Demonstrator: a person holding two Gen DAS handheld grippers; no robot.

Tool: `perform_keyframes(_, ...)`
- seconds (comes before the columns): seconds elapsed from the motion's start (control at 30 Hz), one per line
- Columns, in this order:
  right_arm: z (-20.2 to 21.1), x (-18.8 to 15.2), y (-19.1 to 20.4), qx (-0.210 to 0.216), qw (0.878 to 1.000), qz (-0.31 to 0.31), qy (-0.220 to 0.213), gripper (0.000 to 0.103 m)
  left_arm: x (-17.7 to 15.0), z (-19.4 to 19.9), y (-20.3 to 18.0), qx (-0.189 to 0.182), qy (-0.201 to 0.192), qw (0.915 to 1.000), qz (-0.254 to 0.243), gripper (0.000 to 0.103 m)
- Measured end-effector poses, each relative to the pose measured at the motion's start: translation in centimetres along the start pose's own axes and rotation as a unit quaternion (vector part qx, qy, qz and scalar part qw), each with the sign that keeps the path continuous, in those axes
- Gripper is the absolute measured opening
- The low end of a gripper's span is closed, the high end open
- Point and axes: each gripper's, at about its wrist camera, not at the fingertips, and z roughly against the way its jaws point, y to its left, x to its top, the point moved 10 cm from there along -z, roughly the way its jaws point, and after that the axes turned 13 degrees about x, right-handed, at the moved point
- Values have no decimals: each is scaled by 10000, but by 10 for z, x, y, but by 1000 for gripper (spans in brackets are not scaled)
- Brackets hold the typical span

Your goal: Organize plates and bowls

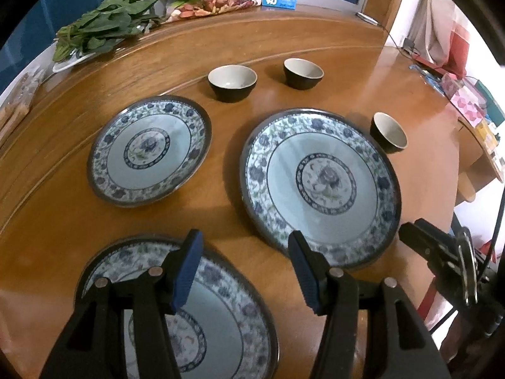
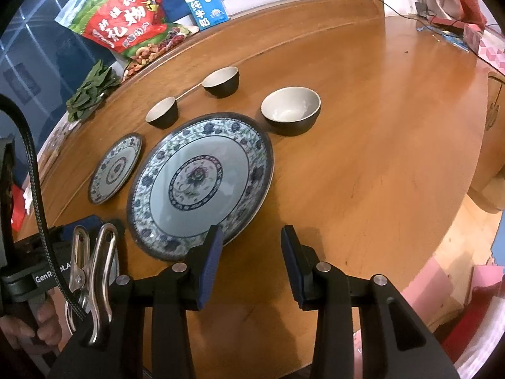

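hovering both hands over plates | left gripper (image 1: 244, 271) and right gripper (image 2: 251, 265) fingers spread, empty | we'd pinch big plate (image 1: 318, 186) by rim: stiff, glazed, slippery, breakable

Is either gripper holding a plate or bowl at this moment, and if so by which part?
Nothing is held. The left gripper stands open above the nearest plate, and the right gripper stands open by the large plate's near rim.

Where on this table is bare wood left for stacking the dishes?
Bare wood lies right of the large blue-patterned plate and the biggest dark bowl, out to the wooden table edge. Crowded: plates and bowls at centre-left, groceries along the back.
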Motion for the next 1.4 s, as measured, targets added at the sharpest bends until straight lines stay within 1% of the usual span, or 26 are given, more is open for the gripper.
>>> perform_keyframes(0.47, -20, 18, -15, 4, 9998, 84, 153, 40, 23, -26, -11, 78, 197, 9997, 79, 59)
perform_keyframes(0.77, -30, 25, -14, -47, 9994, 297, 161, 40, 28, -41, -14, 63, 311, 9995, 86, 59)
perform_keyframes(1.1, -39, 37, -10, -103, 9980, 612, 91, 40, 31, -43, -15, -101, 244, 9995, 155, 59)
perform_keyframes(1.4, -43, 41, -5, -44, 9971, 756, 75, 39, 35, -44, -27, -205, 165, 9997, 15, 59)
